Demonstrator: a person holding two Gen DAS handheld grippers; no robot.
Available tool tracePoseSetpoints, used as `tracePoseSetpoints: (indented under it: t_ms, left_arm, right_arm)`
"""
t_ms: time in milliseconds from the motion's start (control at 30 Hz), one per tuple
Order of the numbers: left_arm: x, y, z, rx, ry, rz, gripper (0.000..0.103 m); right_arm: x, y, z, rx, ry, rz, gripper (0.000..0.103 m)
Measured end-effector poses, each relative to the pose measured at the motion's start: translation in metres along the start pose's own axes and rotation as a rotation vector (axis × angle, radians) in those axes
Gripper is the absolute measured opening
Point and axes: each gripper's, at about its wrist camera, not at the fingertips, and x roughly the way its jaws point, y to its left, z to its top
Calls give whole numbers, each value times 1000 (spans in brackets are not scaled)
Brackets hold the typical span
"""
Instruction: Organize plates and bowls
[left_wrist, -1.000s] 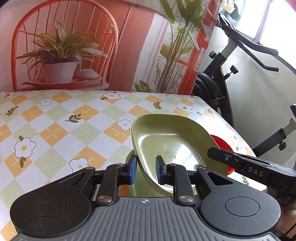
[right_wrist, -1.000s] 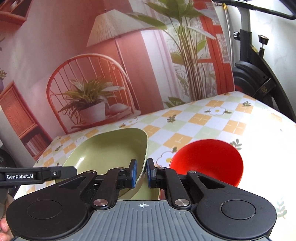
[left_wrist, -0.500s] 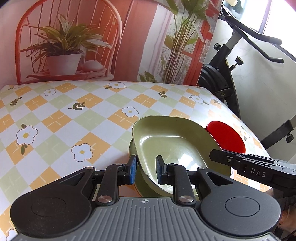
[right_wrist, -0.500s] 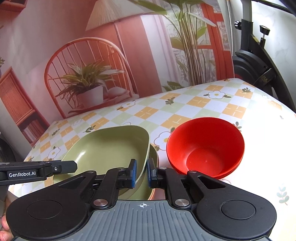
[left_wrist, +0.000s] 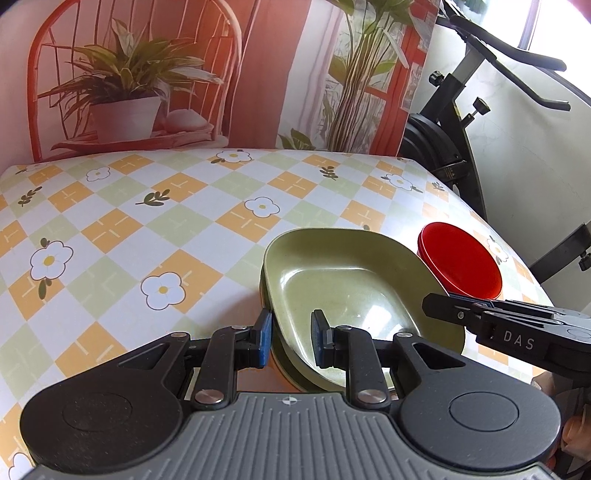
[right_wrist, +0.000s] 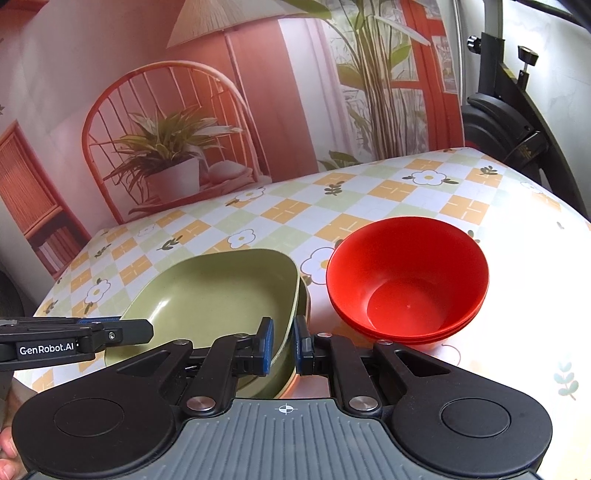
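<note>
The right tool (left_wrist: 439, 308) reads "DAS", the left tool (right_wrist: 144, 334) "GenRobot.AI". Both clamp the green dish's (left_wrist: 347, 284) rim. Only the right view shows the stacked red bowls' (right_wrist: 408, 280) inside.

Glossy green plate (left_wrist: 354, 280), smooth red plastic bowl (right_wrist: 406, 273), matt printed tablecloth (left_wrist: 147, 229).

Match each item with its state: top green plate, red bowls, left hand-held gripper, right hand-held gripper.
Items
1. top green plate
2. red bowls
3. left hand-held gripper
4. right hand-held gripper

States
A. grips the plate rim on the side nearer the red bowls
B. nested stack, ungripped, on the tablecloth
C. over the lower green plate, gripped on two sides
D. grips the plate rim on the side away from the red bowls

Pairs: 1-C, 2-B, 3-D, 4-A
</note>
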Motion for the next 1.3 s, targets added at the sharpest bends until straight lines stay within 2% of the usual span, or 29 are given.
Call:
tracePoseSetpoints:
  t_ms: [567,767,1300]
  left_arm:
    - [4,2,-4,12,1,8,23]
    - [3,1,-4,13,1,9,23]
    - [-14,5,-11,-11,-15,-5,23]
  right_arm:
    - [5,-2,-3,-7,9,-25,10]
    - [1,0,-2,-25,1,-33,18]
    - [-19,8,-4,-65,-6,-30,15]
